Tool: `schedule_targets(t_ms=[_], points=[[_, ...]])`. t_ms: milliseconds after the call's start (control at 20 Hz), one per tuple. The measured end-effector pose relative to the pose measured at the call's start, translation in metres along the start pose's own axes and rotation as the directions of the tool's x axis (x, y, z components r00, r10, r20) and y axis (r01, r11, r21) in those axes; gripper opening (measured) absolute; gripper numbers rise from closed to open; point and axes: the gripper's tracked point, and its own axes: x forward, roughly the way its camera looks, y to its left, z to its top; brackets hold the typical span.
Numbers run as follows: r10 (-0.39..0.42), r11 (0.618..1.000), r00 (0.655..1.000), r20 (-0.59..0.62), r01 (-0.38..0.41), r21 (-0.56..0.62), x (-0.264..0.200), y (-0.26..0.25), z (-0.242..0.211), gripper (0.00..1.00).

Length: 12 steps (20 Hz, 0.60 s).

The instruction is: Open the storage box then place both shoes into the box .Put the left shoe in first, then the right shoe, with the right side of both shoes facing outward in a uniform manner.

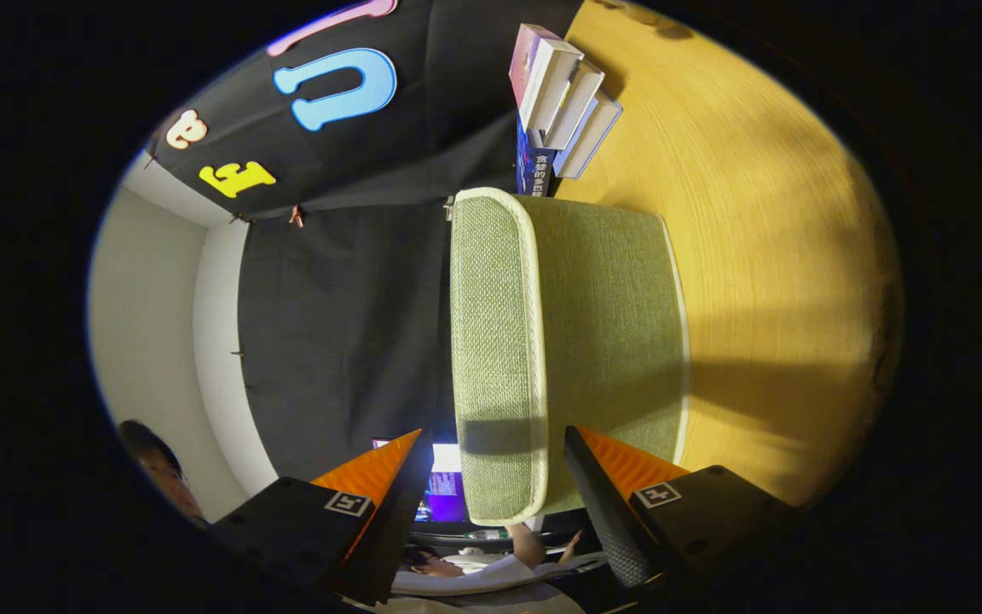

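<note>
The view is rolled sideways, so the wooden table (764, 281) stands like a wall on one side. On it sits the storage box (610, 341), green woven fabric with pale trim. Its lid (495, 341) lies closed on the box and faces the booth's black cloth. My gripper (495, 435) is open, one finger on each side of the lid's near end. The lid's rim lies in the gap between the fingertips (410, 452), and neither finger clearly presses on it. A shadow crosses the lid just ahead of the fingers.
A stack of books (559, 102) stands on the table beyond the box's far end. Behind the fingers a lit screen (447, 495) glows, with a person's white sleeve (491, 576) below it. Another person's head (158, 469) shows beside a pale wall (150, 324).
</note>
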Motion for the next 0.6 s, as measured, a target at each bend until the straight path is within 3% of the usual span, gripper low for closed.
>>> schedule_targets(t_ms=[50,150,350,400,600], points=[[0.009,1.000,1.000,0.004,-0.009,0.013,0.001,-0.003,0.002,0.95],[0.015,0.999,1.000,0.017,-0.015,0.039,0.004,-0.012,0.008,0.73],[0.107,0.992,0.994,0.015,-0.107,0.061,-0.001,0.004,0.008,0.73],[0.098,0.994,0.995,0.009,-0.098,0.055,-0.001,0.000,0.009,0.73],[0.100,0.994,0.995,-0.013,-0.099,0.034,-0.006,0.005,0.004,0.19]])
